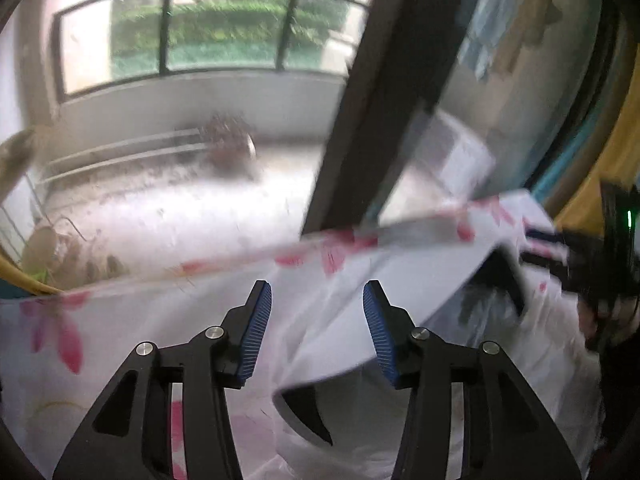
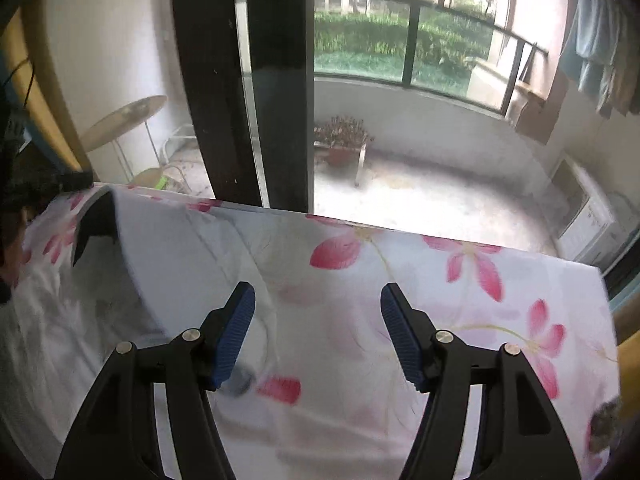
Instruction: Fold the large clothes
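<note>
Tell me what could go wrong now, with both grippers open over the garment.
1. The white garment lies free, its fold loose, and may spring open.
2. The left gripper view is blurred, so a regrab could miss the hem.
3. The right gripper could pinch the floral sheet underneath too.

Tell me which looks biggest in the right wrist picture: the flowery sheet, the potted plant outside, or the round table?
Largest to smallest, as they appear:
1. flowery sheet, filling most of the lower picture.
2. round table, at left on the balcony.
3. potted plant.
The sheet is nearest the camera, so its lead is partly nearness.
</note>
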### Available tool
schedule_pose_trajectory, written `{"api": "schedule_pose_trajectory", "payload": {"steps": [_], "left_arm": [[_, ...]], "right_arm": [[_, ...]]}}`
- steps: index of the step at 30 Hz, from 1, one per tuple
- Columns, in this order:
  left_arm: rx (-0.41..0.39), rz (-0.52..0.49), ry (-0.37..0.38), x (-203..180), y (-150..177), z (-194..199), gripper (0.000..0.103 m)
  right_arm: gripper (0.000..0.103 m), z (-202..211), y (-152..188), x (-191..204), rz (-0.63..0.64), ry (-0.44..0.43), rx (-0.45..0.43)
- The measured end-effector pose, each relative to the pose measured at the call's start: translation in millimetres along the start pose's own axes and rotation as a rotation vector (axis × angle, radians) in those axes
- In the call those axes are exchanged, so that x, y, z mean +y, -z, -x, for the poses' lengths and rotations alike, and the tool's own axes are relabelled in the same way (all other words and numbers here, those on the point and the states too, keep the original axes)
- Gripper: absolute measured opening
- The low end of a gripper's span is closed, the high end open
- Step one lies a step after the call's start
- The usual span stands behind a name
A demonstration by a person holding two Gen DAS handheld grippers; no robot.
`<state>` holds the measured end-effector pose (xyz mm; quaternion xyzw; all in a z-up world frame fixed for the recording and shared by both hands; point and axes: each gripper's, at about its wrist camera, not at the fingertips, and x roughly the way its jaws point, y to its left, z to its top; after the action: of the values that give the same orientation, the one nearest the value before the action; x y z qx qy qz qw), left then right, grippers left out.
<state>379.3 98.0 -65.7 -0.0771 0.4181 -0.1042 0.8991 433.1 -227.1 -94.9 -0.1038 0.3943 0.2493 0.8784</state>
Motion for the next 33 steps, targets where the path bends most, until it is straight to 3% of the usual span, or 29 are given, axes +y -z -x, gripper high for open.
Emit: {"api": "schedule_pose_trajectory", "payload": {"steps": [7, 12, 16, 17, 20, 21, 22, 23, 24, 26, 30, 33], "left_arm": [[0.133, -0.092, 0.008, 0.0, 38.3, -20.5, 0.052], [0.136, -0.173, 0.034, -2.9, 49.5, -15.5, 0.064], [0.136, -0.197, 0.040, -1.5, 51.4, -11.9, 0.066], [0.134, -0.191, 0.043, -0.1, 51.9, -10.4, 0.066], [0.127, -0.187, 0.059, -0.1, 52.6, -10.8, 0.066], [0.129, -0.201, 0.054, -3.3, 52.2, -12.9, 0.065], [0.130, -0.210, 0.050, -5.1, 51.7, -12.9, 0.062], [0.127, -0.216, 0.042, -6.8, 51.5, -12.8, 0.042], [0.121, -0.219, 0.029, -7.8, 50.3, -12.2, 0.030], [0.095, -0.218, 0.025, -9.5, 48.0, -8.1, 0.023], [-0.042, -0.343, -0.090, -36.0, 49.7, 12.1, 0.019], [-0.135, -0.448, -0.176, -59.4, 64.3, 23.1, 0.019]], "right_arm": [[0.066, -40.7, 5.4, 18.0, 0.014, -0.134, 0.153], [0.066, -47.1, 18.2, 26.6, 0.059, -0.156, 0.177], [0.065, -43.5, 20.0, 27.7, 0.063, -0.219, 0.206], [0.060, -42.5, 19.5, 28.4, 0.079, -0.241, 0.213], [0.026, -41.6, 19.2, 34.1, 0.116, -0.272, 0.222], [0.019, -41.6, 20.6, 36.0, 0.115, -0.280, 0.222], [0.017, -40.1, 21.1, 36.2, 0.121, -0.293, 0.217], [0.014, -38.2, 20.8, 37.6, 0.137, -0.290, 0.202], [0.013, -35.2, 20.4, 38.8, 0.153, -0.278, 0.183], [0.012, -28.8, 17.8, 42.4, 0.189, -0.219, 0.134], [0.010, -4.3, 14.3, 65.4, 0.404, 0.006, -0.071], [0.010, 3.1, 27.3, 84.8, 0.524, 0.109, -0.157]]}}
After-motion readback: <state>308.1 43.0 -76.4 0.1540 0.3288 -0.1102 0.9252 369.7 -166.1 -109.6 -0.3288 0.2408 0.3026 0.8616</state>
